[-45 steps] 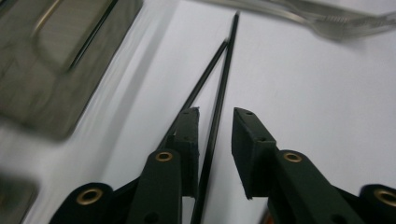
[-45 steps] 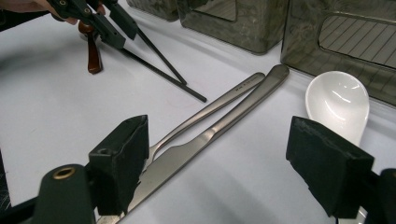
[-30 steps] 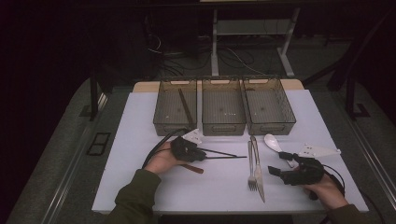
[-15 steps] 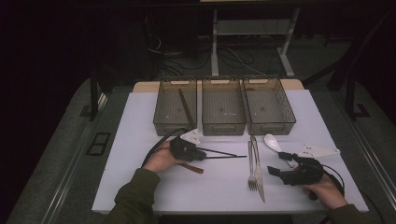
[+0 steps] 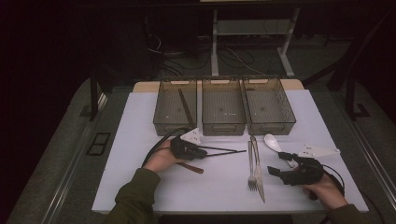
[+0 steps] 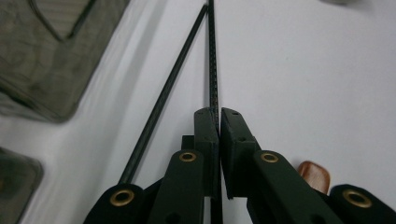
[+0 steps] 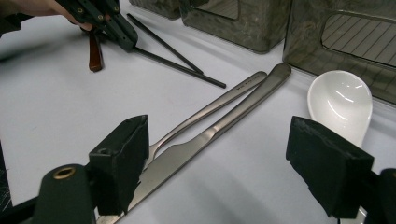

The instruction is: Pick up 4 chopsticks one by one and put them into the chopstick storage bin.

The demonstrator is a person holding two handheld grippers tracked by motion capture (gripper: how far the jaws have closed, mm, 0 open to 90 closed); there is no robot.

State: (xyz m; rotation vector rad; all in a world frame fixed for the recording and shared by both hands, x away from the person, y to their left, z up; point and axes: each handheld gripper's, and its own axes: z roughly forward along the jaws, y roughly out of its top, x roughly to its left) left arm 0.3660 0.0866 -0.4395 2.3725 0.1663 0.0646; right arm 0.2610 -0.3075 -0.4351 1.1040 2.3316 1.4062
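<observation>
No legible text, label, brand or number. The fork handle carries a small stamped mark near its end in the right gripper view, too small and blurred to read.

Parted fingers — fork, knife, white spoon between

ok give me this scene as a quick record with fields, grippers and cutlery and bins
left gripper: shut on one black chopstick
second chopstick: loose on the table beside it
right gripper: open, holding nothing
fork and knife: side by side on the white table
white spoon: near the right bin
bins: three in a row; left bin holds a brown stick
</observation>
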